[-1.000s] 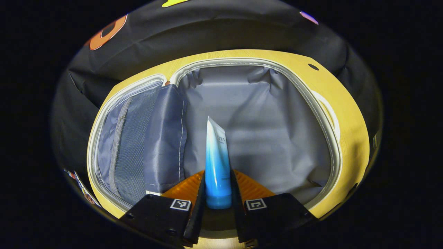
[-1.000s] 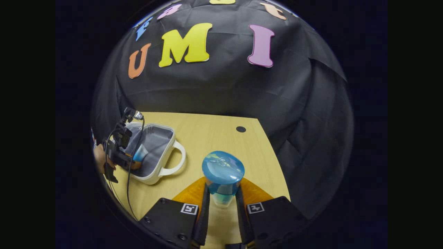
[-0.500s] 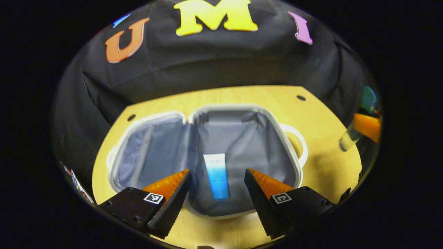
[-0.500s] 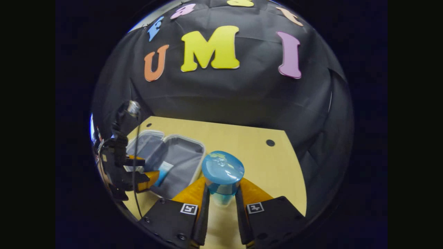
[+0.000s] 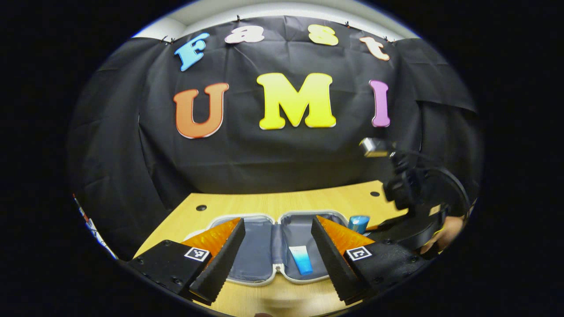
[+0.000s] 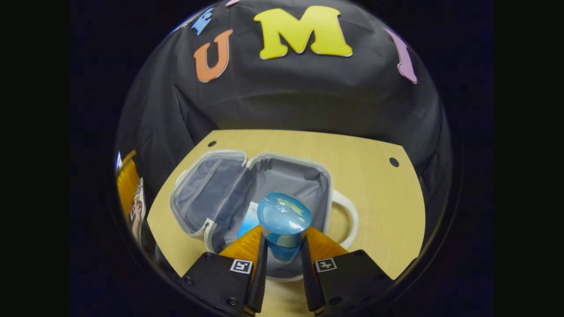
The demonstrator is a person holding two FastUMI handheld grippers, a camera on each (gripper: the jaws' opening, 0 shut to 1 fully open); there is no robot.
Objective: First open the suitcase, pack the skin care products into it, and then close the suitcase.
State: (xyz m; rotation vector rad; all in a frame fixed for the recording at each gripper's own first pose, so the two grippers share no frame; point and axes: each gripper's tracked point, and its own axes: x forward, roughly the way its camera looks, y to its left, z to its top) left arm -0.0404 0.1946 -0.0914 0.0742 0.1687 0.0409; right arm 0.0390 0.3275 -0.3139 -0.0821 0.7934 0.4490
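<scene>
A small white suitcase [image 5: 257, 248] lies open on the wooden table, grey lining up. Flat in its right half rests a blue-and-white tube [image 5: 302, 260]. My left gripper [image 5: 277, 220] is open and empty, held back above the case's near edge. My right gripper [image 6: 284, 232] is shut on a clear bottle with a rounded blue cap [image 6: 284, 214], held over the open suitcase [image 6: 211, 198], just above the tube [image 6: 248, 219]. In the left gripper view, the right gripper [image 5: 396, 229] and its bottle [image 5: 358, 223] hang at the case's right side.
The suitcase's white handle [image 6: 349, 220] sticks out to the right. Bare table [image 6: 379, 193] lies right of and behind the case. A hand [image 5: 446, 229] holds the right gripper. An orange part [image 6: 127, 180] and a hand [image 6: 137, 215] show at the left edge.
My left gripper opened, left the tube lying in the suitcase and pulled back and up. My right gripper carried the bottle from the bare table to over the open case.
</scene>
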